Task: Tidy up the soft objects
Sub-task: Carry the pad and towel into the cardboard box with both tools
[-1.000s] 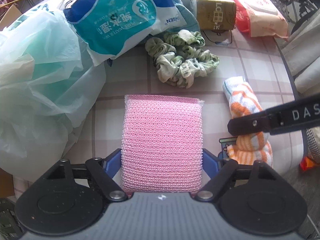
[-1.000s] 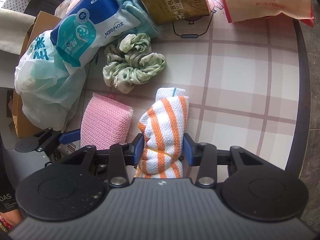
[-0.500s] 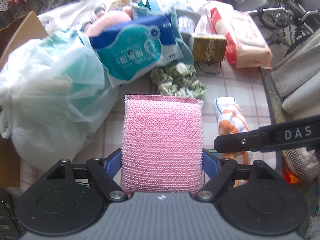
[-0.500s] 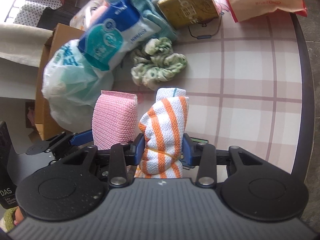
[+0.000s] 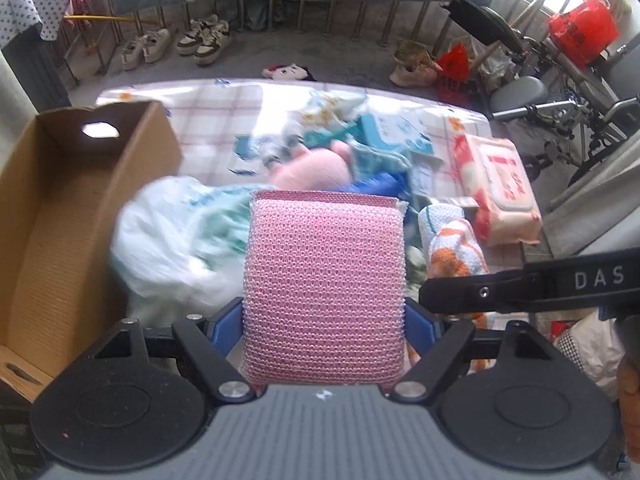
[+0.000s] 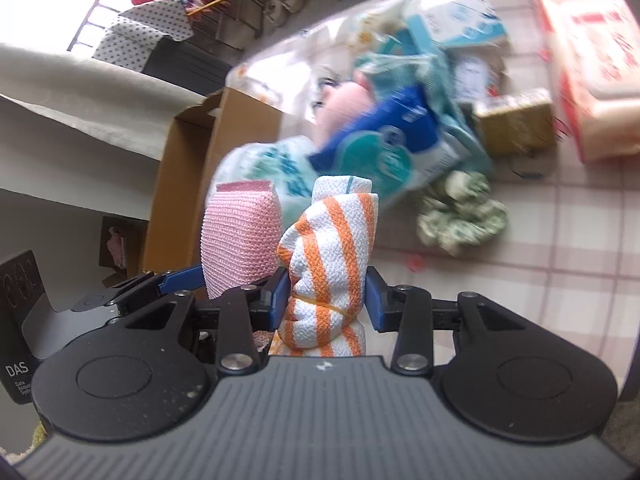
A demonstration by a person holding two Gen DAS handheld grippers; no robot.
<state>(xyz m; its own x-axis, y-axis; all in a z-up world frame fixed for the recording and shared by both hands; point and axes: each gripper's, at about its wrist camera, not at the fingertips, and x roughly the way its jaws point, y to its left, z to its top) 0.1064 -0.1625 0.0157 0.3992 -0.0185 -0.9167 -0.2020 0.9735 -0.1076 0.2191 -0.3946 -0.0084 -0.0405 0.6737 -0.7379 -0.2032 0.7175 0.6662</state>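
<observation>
The left gripper [image 5: 323,320] is clenched on a pink sponge [image 5: 325,284], its blue pads pressing both sides, and the sponge stands upright clear of the worktop [image 5: 208,128]. The right gripper [image 6: 327,296] grasps an orange-striped towel [image 6: 332,248], a rolled cloth bound low down with a thin band, likewise lifted off the checked cloth. The two held things sit just beside each other, the sponge to the left of the towel in the right wrist view. A cardboard box [image 5: 48,216] stands open at the left edge of the worktop, with a white plastic bag [image 5: 176,236] lying against its side. Behind the bag a blue wipes pack [image 6: 384,148] rests on a heap of soft things, among them something pale pink [image 5: 312,168] and a teal cloth [image 5: 372,160]; the heap is blurred and hard to sort further. A green scrunchie [image 6: 460,216] lies on the worktop to the right of the towel, apart from it. A brown packet [image 6: 516,124] and a red-and-cream wipes pack [image 5: 500,184] lie near the right edge. Shoes [image 5: 200,38] line the floor beyond the worktop.
</observation>
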